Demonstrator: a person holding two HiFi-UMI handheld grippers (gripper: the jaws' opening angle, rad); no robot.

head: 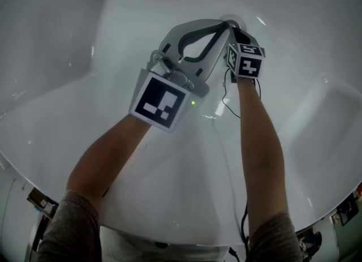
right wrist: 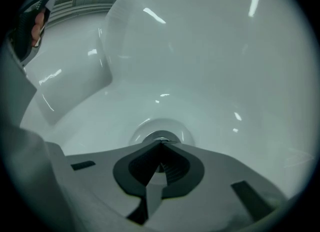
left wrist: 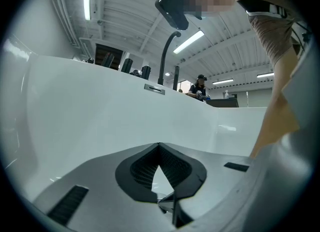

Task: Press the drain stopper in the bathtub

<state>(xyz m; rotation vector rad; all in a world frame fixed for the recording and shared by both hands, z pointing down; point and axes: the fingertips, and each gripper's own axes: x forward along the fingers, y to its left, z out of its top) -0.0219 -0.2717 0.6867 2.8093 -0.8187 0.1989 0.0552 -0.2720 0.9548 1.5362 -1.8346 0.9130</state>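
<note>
From the head view, both arms reach steeply down into the white bathtub, and the left gripper and right gripper converge at the far end of the floor, where only a thin arc of the drain stopper shows past their tips. The two seem brought together there so that one can do the pressing while the other keeps close by. In the left gripper view, the left gripper has its jaws clenched tip to tip with nothing between them. Only the smooth tub wall shows through the gap, so this claw points away from the drain and looks to be merely waiting beside it. In the right gripper view, the right gripper is likewise clenched and empty, and its joined tips sit right at the near edge of the round metal stopper in its shallow recess on the tub floor. I cannot tell whether they touch it. Closed jaws make one blunt point, which suits pushing a stopper down rather than gripping it, so the press appears about to happen or just beginning.
</note>
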